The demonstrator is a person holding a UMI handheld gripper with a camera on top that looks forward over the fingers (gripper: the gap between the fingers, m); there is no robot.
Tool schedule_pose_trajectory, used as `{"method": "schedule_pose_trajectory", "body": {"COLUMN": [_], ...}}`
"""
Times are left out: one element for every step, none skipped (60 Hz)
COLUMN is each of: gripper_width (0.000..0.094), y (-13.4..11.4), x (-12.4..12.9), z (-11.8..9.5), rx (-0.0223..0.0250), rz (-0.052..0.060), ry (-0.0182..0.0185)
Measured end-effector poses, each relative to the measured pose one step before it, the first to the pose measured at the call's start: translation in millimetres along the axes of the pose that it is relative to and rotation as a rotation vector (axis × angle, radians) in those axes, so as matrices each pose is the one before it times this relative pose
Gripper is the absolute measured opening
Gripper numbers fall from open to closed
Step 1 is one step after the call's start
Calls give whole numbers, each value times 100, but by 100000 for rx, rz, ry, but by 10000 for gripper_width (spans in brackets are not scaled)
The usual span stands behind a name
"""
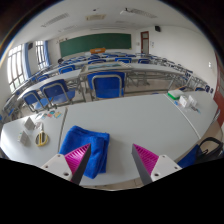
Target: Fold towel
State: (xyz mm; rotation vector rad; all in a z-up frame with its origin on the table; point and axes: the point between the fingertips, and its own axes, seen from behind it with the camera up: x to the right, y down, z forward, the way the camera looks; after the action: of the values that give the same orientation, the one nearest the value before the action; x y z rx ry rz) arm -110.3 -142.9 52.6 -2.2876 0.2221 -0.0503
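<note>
Towel [86, 147]: one blue cloth, already folded into a compact rectangle with soft ridged texture, lies flat on the white desk [130, 120]. Its long axis runs from the left finger's tip away and slightly leftward toward the desk's far side. It sits just ahead of the left finger, partly overlapped by it. The hand-held gripper [113, 158] has its two fingers spread apart, pink pads [146, 156] facing inward, with bare desk between them and nothing pinched. Another blue item shows beside the right finger, too cut off to name. Beyond the desk stand rows of blue chairs [105, 83] and one green chalkboard [95, 44].
</note>
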Motion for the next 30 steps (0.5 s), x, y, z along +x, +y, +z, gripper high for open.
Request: {"method": "schedule_pose_trajectory", "body": {"gripper_width": [851,849,849,848,850,849,849,850,851,849,849,848,849,846,846,848,850,849,851,851,850,850,849,851,852,851,850,853,856,852], "y": [-168,8,-64,-61,-90,-299,-143,-54,-103,-95,-130,-156,-134,-117,-115,-108,-130,-132,-87,-107,-73,-36,-9,-17,26,98,135,141,143,165], "x": [431,-2,-2,-53,-23,-274,-314,176,-146,-168,-178,-178,-160,-329,-209,-259,-299,-307,-398,-270,-276,-278,-277,-295,-258,-351,-231,-190,-152,-178], "z": [-631,-308,-333,-345,-386,-466,-312,-804,-514,-509,-597,-625,-600,-537,-691,-715,-778,-776,-802,-826,-815,-827,-845,-846,-831,-625,-815,-858,-809,-826], "rx": [58,437,489,554,518,292,614,419,468,463,557,641,660,560,465,490,605,749,640,637,556,479,504,538,434,321,28,45,131,212], "rz": [-329,-240,-340,-446,-461,-590,-453,-496,-480,-468,-427,-424,-371,-415,-328,-235,-125,-72,-117,-189,-258,-224,-218,-244,-346,-428,-420,-327,-205,-127], "ry": [12,-246,-138,-110,-82,169,-49,-30,-43,-21,-30,8,122,236,97,-38,-168,-217,-151,-58,36,54,39,28,81,288,357,429,542,385]}}
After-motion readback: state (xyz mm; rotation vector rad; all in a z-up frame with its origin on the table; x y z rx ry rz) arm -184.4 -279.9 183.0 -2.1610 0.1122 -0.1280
